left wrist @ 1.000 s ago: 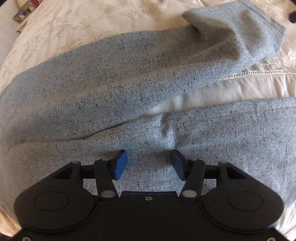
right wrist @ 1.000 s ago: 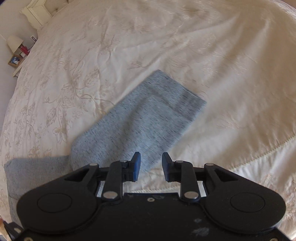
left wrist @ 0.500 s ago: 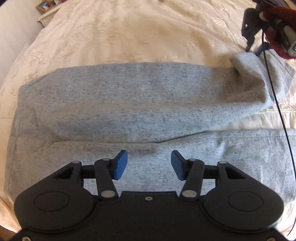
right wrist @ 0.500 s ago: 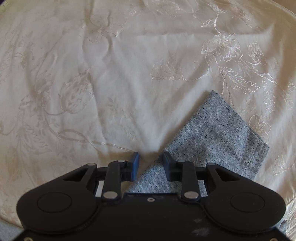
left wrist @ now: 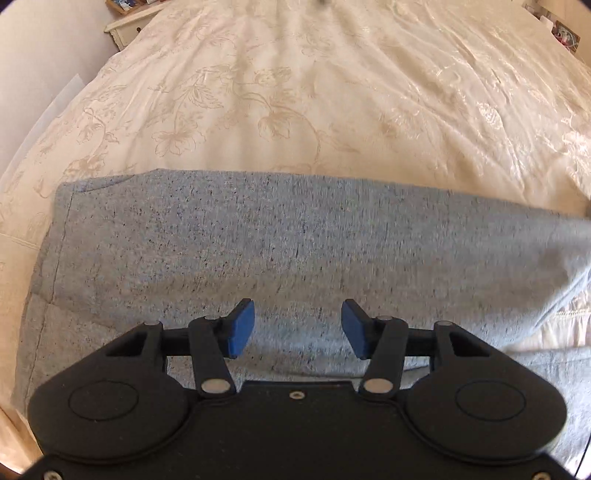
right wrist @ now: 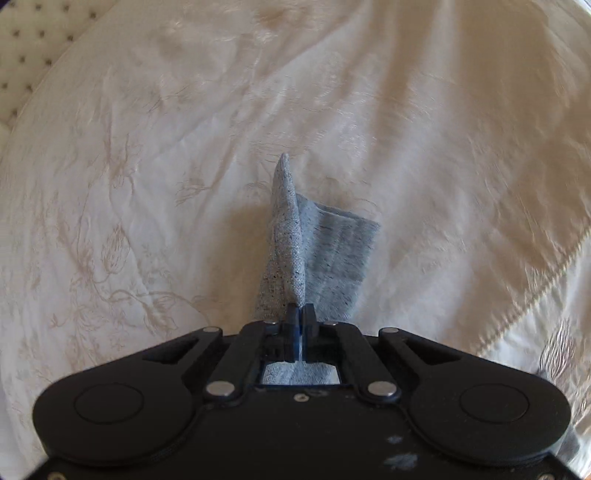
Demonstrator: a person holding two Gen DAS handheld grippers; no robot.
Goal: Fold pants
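Note:
Grey flecked pants (left wrist: 258,251) lie across the cream bedspread in the left wrist view, waistband end at the left. My left gripper (left wrist: 297,328) is open and empty just above the pants' upper part, its blue pads (left wrist: 241,328) apart. In the right wrist view my right gripper (right wrist: 300,321) is shut on the cuff end of a pant leg (right wrist: 325,243), which stands up as a pinched fold above the bedspread.
The cream embroidered bedspread (left wrist: 314,92) covers the whole bed. A white bedside cabinet (left wrist: 129,26) stands at the far left corner. A tufted headboard (right wrist: 33,48) shows at the upper left of the right wrist view.
My right gripper has closed on the leg cuff and lifted it off the bed. The left gripper has shifted over the waist end, staying open.

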